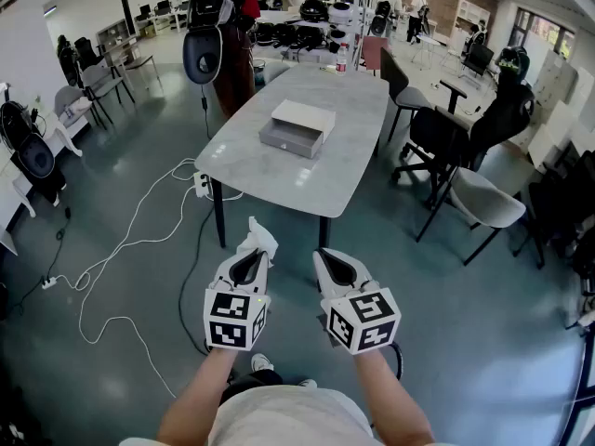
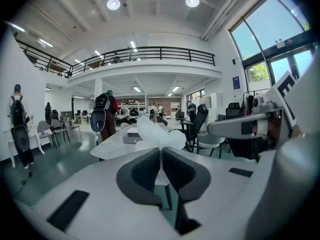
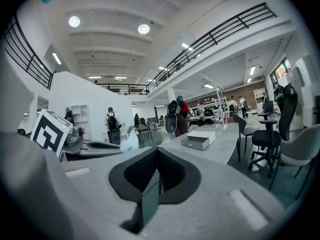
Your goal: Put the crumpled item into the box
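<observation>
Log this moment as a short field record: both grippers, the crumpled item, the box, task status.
left gripper: shut on the crumpled item, which is white and sticks out past the tips
right gripper: shut, nothing between the jaws
box: grey with a white top, on the grey table
position: both grippers over the floor, short of the table
task status: item not yet in the box

The crumpled item (image 1: 257,238) is thin, white and creased, like tissue paper or soft film. The left gripper (image 1: 252,255) and right gripper (image 1: 327,257) have matt, pale grey plastic shells, and the dark pads (image 2: 142,171) show a fine ribbed, rubbery texture. The box (image 1: 299,119) looks like matt white card over a grey body. The table (image 1: 279,177) has a smooth, pale, stone-patterned top with a dull sheen. The floor (image 1: 483,342) is glossy green-grey and catches the light.
</observation>
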The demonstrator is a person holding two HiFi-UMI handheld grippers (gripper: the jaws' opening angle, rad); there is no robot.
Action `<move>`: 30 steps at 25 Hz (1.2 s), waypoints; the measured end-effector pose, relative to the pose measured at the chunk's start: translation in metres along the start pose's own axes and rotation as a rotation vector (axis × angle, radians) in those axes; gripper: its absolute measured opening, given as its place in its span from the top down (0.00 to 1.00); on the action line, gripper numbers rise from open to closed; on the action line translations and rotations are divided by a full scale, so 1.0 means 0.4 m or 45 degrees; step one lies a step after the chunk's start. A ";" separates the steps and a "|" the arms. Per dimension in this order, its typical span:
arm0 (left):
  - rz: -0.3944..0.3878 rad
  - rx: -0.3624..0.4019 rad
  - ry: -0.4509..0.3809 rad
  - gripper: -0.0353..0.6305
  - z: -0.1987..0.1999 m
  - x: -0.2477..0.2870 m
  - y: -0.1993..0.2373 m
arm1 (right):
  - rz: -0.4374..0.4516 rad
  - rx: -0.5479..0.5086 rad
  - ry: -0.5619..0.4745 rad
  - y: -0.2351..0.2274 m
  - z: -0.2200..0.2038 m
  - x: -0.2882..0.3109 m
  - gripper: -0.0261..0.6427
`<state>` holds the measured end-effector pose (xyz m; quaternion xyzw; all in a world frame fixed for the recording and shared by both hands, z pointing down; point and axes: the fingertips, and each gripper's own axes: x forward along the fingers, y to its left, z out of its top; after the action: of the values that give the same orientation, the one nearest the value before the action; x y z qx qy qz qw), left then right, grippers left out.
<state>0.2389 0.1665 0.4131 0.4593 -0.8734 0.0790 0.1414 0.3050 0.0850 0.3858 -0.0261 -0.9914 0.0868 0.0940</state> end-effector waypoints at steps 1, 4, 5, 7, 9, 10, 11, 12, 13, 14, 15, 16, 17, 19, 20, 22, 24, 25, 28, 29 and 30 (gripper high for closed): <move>0.000 0.001 0.001 0.91 -0.001 -0.001 -0.004 | 0.001 0.005 -0.004 -0.001 -0.001 -0.005 0.96; -0.002 0.005 0.002 0.91 -0.006 0.002 -0.016 | 0.000 0.013 -0.010 -0.007 -0.010 -0.016 0.96; -0.004 0.005 0.003 0.91 -0.007 0.005 -0.018 | -0.001 0.013 -0.008 -0.010 -0.015 -0.016 0.96; -0.007 0.006 0.004 0.91 -0.008 0.012 -0.018 | -0.003 0.016 -0.001 -0.016 -0.021 -0.013 0.96; -0.010 0.008 0.006 0.91 -0.004 0.023 -0.011 | -0.003 0.020 0.003 -0.021 -0.021 -0.002 0.96; -0.011 0.008 0.007 0.91 -0.003 0.030 -0.005 | -0.004 0.021 0.005 -0.023 -0.021 0.005 0.96; -0.012 0.008 0.008 0.91 -0.002 0.037 0.001 | -0.005 0.020 0.007 -0.026 -0.021 0.014 0.96; -0.013 0.007 0.008 0.91 -0.002 0.046 0.009 | -0.007 0.020 0.010 -0.029 -0.021 0.024 0.96; -0.016 0.006 0.008 0.91 -0.002 0.056 0.019 | -0.010 0.020 0.014 -0.033 -0.023 0.036 0.96; -0.020 0.005 0.008 0.91 -0.003 0.067 0.029 | -0.014 0.020 0.017 -0.037 -0.024 0.050 0.96; -0.024 0.005 0.009 0.91 -0.002 0.079 0.041 | -0.019 0.020 0.018 -0.041 -0.023 0.066 0.96; -0.030 0.004 0.010 0.91 -0.001 0.092 0.055 | -0.024 0.020 0.019 -0.044 -0.020 0.084 0.96; -0.035 0.004 0.011 0.91 0.001 0.106 0.071 | -0.029 0.020 0.020 -0.047 -0.016 0.103 0.96; -0.046 -0.001 0.013 0.91 0.007 0.136 0.110 | -0.042 0.017 0.022 -0.051 -0.007 0.148 0.96; -0.054 -0.003 0.013 0.91 0.011 0.153 0.131 | -0.051 0.015 0.025 -0.054 -0.003 0.172 0.96; -0.073 -0.008 0.011 0.91 0.022 0.192 0.173 | -0.073 0.015 0.029 -0.062 0.009 0.224 0.96; -0.097 -0.010 0.011 0.91 0.033 0.229 0.214 | -0.094 0.019 0.032 -0.067 0.021 0.275 0.96; -0.110 -0.009 0.012 0.91 0.038 0.245 0.234 | -0.105 0.022 0.032 -0.069 0.027 0.301 0.96; -0.145 -0.002 0.015 0.91 0.053 0.285 0.290 | -0.134 0.036 0.029 -0.069 0.046 0.373 0.96; -0.154 0.002 0.016 0.91 0.058 0.295 0.310 | -0.141 0.036 0.029 -0.066 0.051 0.397 0.96; -0.161 0.005 0.016 0.91 0.061 0.306 0.330 | -0.147 0.035 0.029 -0.063 0.055 0.421 0.96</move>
<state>0.0600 0.1391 0.4279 0.5135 -0.8415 0.0745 0.1507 0.1348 0.0681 0.3994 0.0314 -0.9888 0.0947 0.1106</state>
